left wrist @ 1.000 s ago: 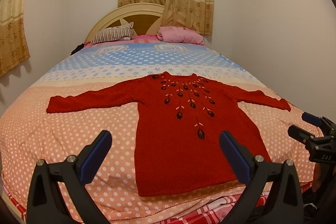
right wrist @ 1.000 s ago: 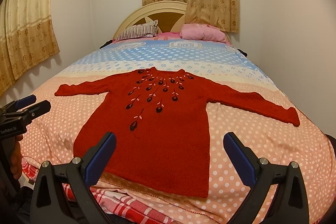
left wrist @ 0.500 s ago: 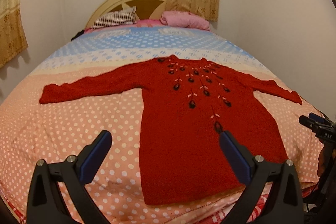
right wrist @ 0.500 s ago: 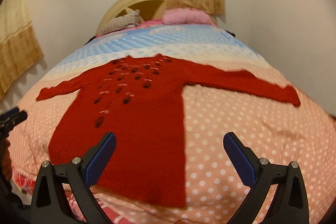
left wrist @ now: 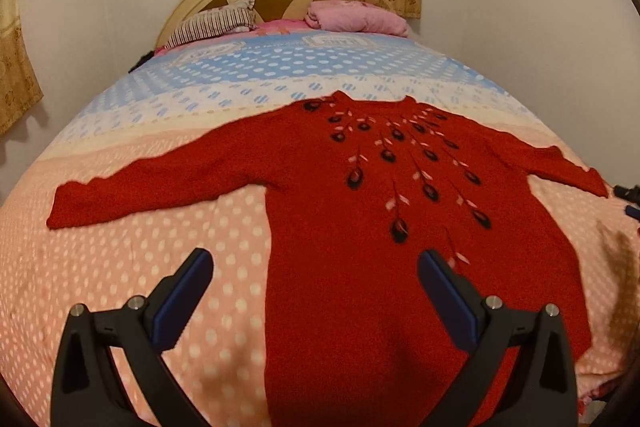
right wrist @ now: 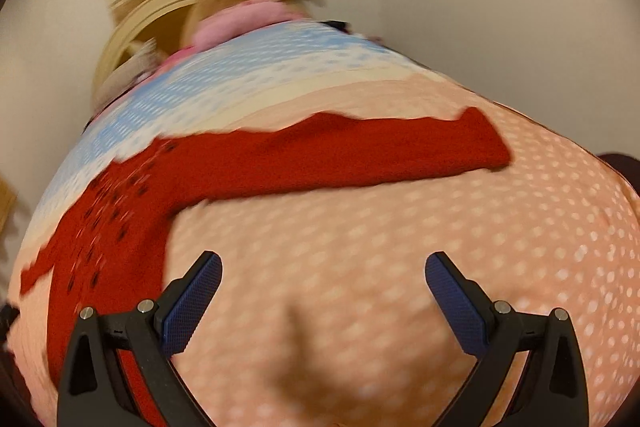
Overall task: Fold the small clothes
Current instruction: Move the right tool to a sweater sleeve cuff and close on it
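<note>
We've got the red sweater (left wrist: 360,227) spread flat, front up, on the bed (left wrist: 140,267) so the sleeves are easy to reach, with the left hand-held gripper (left wrist: 316,291) wide apart above its body and the right hand-held gripper (right wrist: 323,291), equally apart, short of the sleeve (right wrist: 360,151) ahead.

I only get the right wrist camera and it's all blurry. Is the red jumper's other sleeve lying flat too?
Observer: Yes. In the left wrist view, the red knitted jumper has its other sleeve stretched flat on the peach dotted bedspread.
Operator: Are the left tongs holding it?
Observer: No. The left tongs are open and grip nothing.
Operator: What are those dark spots?
Observer: Dark embroidered buds on stems, fanning down from the neckline.
</note>
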Available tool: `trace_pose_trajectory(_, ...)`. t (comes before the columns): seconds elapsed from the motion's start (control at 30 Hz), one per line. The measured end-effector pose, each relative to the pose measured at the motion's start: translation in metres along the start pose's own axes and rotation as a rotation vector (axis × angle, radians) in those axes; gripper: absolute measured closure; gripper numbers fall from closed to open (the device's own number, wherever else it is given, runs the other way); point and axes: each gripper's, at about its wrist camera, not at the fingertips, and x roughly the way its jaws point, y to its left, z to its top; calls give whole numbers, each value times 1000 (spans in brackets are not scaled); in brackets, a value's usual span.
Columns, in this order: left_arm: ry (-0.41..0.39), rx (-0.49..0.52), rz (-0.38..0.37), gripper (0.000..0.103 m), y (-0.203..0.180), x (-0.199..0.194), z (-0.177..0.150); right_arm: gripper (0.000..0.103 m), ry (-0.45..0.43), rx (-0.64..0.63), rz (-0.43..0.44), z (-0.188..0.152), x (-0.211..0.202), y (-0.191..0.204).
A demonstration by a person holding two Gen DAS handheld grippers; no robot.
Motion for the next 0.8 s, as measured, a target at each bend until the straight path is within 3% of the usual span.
trace_pose_trajectory(0.2,-23,-5,73,0,-2,31,12,10,30,132,-76,36,28,-67)
trace_pose_trajectory(0.43,-9,-6,123,0,-9,63,19,36,55,269,-108,60,57,-127)
trace_pose_trajectory(0.6,7,-14,144,0,-10,78,22,47,81,295,-136,74,78,-151)
trace_pose_trajectory(0.8,8,-33,153,0,-11,83,22,47,95,333,-139,79,90,-168)
